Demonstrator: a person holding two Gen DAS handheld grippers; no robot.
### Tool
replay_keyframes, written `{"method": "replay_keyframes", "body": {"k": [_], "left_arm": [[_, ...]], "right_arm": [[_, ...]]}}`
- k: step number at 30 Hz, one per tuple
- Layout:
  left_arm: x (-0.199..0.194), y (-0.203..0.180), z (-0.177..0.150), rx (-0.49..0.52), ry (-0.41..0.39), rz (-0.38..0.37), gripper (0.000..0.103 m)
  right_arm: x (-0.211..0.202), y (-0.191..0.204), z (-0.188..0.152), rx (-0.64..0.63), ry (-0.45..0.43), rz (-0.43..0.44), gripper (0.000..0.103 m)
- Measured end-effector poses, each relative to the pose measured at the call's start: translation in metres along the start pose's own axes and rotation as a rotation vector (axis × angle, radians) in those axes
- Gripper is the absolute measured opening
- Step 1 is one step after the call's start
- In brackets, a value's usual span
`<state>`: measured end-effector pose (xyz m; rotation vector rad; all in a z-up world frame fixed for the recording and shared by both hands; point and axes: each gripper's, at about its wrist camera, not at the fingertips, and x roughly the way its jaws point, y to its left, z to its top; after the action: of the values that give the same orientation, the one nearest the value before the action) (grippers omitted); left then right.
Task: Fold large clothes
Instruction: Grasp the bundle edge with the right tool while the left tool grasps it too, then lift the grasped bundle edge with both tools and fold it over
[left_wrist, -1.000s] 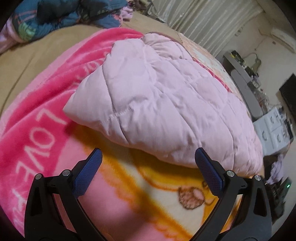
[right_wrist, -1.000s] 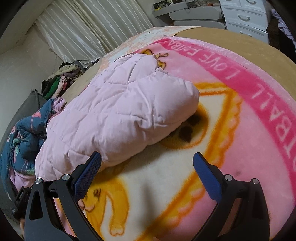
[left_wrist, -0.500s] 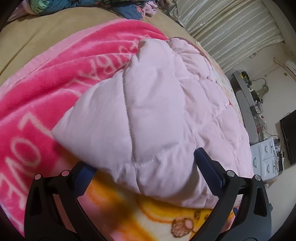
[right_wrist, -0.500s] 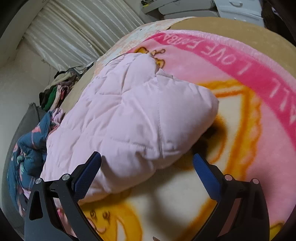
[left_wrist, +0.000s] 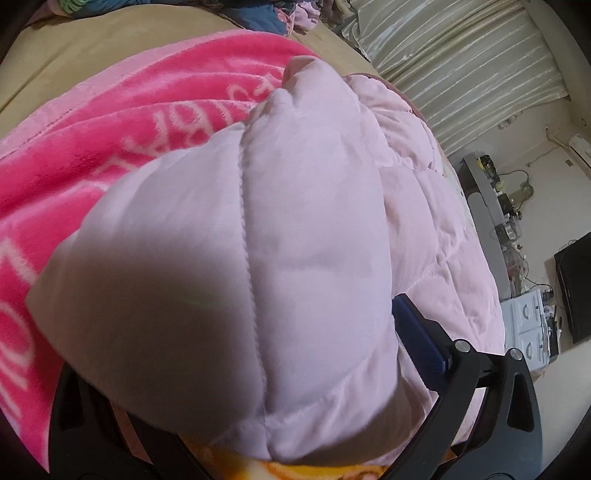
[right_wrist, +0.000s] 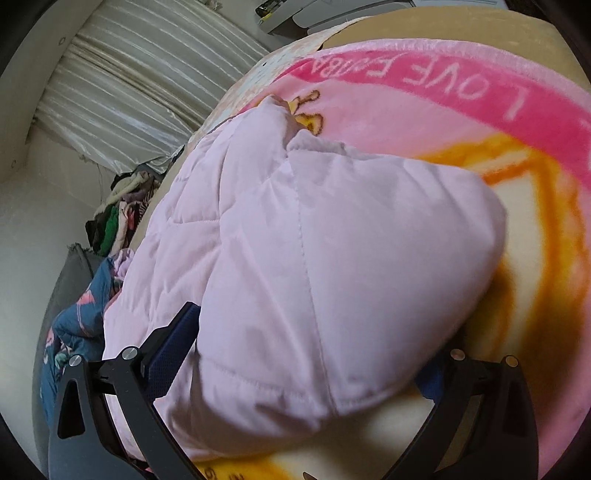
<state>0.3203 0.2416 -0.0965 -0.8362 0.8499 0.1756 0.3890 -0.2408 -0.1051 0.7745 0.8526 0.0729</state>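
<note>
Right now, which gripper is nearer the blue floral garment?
Right, probably. The blue floral garment lies just beside the right gripper, past the pink jacket. From the left gripper it sits far across the bed.

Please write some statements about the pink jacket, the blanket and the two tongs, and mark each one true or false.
1. The padded jacket is pale pink. True.
2. Both tongs are shut tight on nothing. False: the left tongs and right tongs are open, with a jacket corner between the fingers.
3. The jacket lies on a pink blanket with letters. True.
4. The jacket hangs on a hanger. False: it lies on the bed.
5. A curtain is behind the bed. True.
</note>
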Motion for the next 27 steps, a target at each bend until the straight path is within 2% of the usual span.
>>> {"method": "replay_keyframes", "body": {"k": [14,17,21,23,27], "left_arm": [[0.006,-0.02,0.003,0.08,-0.064,0.059,0.095],[0.004,-0.02,0.003,0.091,-0.07,0.062,0.094],[0.004,-0.027,0.004,0.116,-0.083,0.073,0.089],[0.001,-0.035,0.003,0.154,-0.099,0.085,0.083],[-0.003,-0.047,0.003,0.218,-0.13,0.104,0.064]], "right_arm": [[0.015,0.012,0.003,-0.072,-0.034,0.001,0.099],[0.015,0.011,0.006,-0.094,-0.026,0.019,0.096],[0.013,0.016,0.008,-0.151,-0.016,0.031,0.086],[0.011,0.021,0.008,-0.192,-0.02,0.023,0.08],[0.002,0.036,0.007,-0.31,-0.041,0.01,0.062]]}}
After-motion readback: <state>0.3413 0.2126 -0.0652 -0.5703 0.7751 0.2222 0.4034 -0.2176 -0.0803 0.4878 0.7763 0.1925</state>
